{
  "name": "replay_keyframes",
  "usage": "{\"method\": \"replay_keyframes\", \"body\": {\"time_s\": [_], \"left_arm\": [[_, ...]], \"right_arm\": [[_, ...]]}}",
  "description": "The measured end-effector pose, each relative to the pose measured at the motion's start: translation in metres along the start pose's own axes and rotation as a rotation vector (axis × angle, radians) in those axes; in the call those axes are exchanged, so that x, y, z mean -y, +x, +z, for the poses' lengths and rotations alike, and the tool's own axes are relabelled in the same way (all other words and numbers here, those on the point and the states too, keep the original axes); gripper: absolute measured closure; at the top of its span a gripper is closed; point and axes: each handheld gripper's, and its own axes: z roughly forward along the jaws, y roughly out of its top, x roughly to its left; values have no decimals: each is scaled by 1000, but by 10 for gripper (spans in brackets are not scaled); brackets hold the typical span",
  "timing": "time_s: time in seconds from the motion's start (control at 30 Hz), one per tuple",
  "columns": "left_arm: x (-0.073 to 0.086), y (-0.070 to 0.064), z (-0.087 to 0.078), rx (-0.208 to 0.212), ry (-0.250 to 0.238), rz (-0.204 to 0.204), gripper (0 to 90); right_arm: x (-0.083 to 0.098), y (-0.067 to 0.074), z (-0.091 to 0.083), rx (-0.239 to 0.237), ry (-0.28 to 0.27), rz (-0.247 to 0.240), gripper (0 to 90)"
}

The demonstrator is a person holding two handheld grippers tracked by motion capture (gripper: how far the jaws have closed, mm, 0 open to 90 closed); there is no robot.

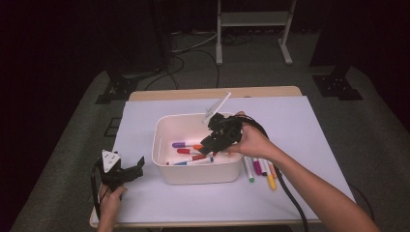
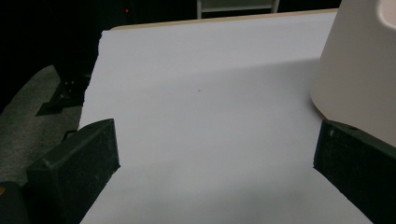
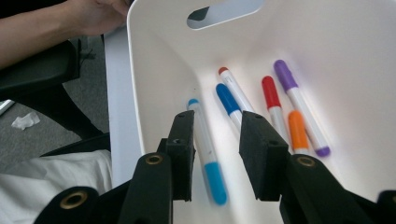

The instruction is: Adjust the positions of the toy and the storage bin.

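Your right hand-held gripper point(image 3: 215, 154) hangs parted over the light-blue-capped white marker point(image 3: 208, 154) in the white plastic bin point(image 1: 167, 171), gripping nothing. Your left hand-held gripper point(image 1: 126, 172) rests wide open near the desk's front left corner. Lift carelessly and you could knock the bin's rim.

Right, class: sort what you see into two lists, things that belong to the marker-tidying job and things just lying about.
Part of the job:
- white bin
- markers in the bin
- light-blue marker below the right gripper, jaws apart
- markers on the table

Just there:
- left gripper, resting open
- white table cover
- metal stand
- crumpled tissue
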Motion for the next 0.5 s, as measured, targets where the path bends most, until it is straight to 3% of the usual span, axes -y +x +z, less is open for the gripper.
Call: {"method": "replay_keyframes", "body": {"time_s": [0.2,0.5], "left_arm": [[0,0,0,-1,1,0,0],[0,0,0,-4,2,1,0]], "right_arm": [[25,-5,-35,53,-34,41,629],[53,-11,-67,109,-58,98,623]]}}
